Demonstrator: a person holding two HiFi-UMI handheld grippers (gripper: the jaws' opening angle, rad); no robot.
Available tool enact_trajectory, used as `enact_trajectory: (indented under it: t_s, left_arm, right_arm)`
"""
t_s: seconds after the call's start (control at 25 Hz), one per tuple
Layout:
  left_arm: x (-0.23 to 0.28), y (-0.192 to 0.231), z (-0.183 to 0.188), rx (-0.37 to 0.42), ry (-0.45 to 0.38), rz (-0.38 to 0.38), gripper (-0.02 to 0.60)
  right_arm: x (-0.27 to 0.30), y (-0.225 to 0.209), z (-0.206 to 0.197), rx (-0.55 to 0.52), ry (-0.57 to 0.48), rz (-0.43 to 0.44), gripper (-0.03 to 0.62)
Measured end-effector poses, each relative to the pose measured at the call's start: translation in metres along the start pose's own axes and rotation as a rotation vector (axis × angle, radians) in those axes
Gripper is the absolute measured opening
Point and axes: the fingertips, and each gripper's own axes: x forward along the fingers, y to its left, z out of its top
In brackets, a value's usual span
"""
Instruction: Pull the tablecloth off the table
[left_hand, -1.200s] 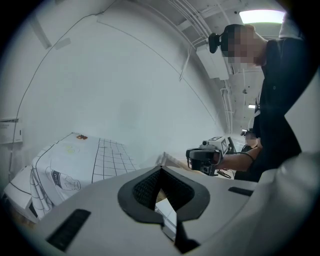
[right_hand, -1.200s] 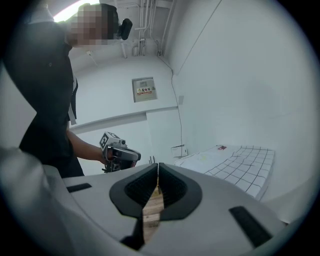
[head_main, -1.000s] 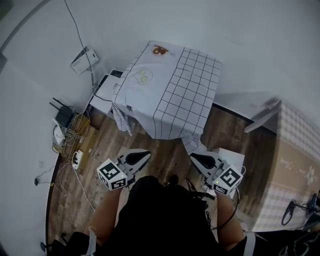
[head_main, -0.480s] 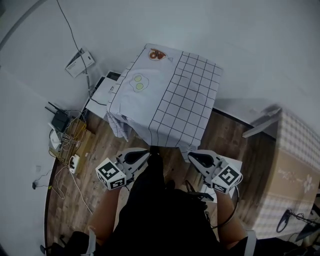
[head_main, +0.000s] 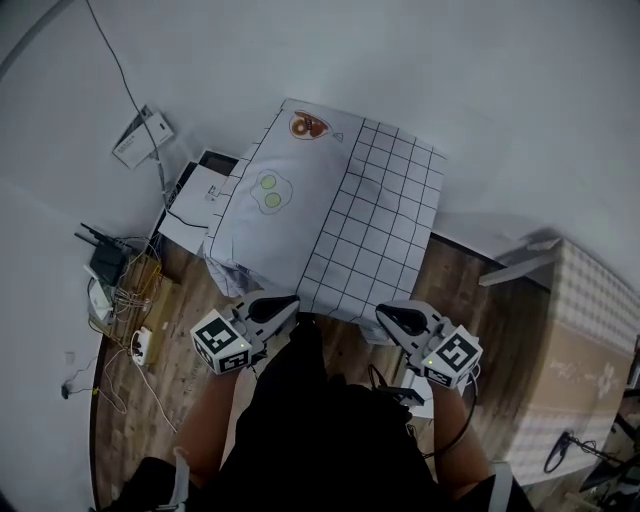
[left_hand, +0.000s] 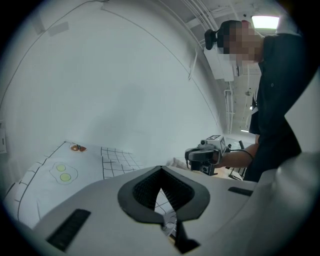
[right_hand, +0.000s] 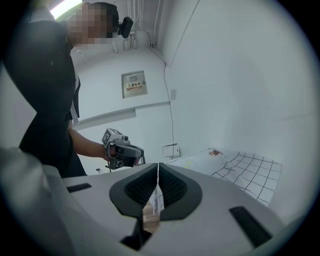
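The white tablecloth, gridded in black on its right half and printed with fried eggs on the left, covers a small table and hangs over the near side. My left gripper is shut and empty, with its tip at the cloth's near hanging edge. My right gripper is also shut and empty, just before the cloth's near right corner. In the left gripper view the closed jaws point over the tablecloth. In the right gripper view the jaws meet in front of the tablecloth.
A white box stands against the table's left side. A router and tangled cables lie on the wooden floor at the left. A patterned covered block stands at the right. White walls lie behind the table.
Both grippers have moved forward, from well short of the table up to the cloth's near edge. The jaws stayed shut throughout.
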Motion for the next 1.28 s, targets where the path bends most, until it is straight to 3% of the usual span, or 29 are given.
enact_trajectory:
  t_s: [0.44,0.8,1.0,1.28]
  left_arm:
    - [0.030,0.112,0.041,-0.001,0.030,-0.083,0.011]
    - [0.063,0.191,0.033,0.044,0.153,-0.104,0.011]
    - [0.089,0.214,0.033,0.052,0.138,-0.117,0.011]
    - [0.126,0.238,0.033,0.126,0.207,-0.137,0.011]
  right_arm:
    - [0.074,-0.070,0.048,0.015,-0.010,-0.091,0.021]
    - [0.112,-0.127,0.053,0.020,0.035,-0.206,0.023]
    - [0.122,-0.154,0.047,0.004,0.060,-0.233,0.023]
    - [0.142,-0.193,0.038,-0.048,0.105,-0.232,0.025]
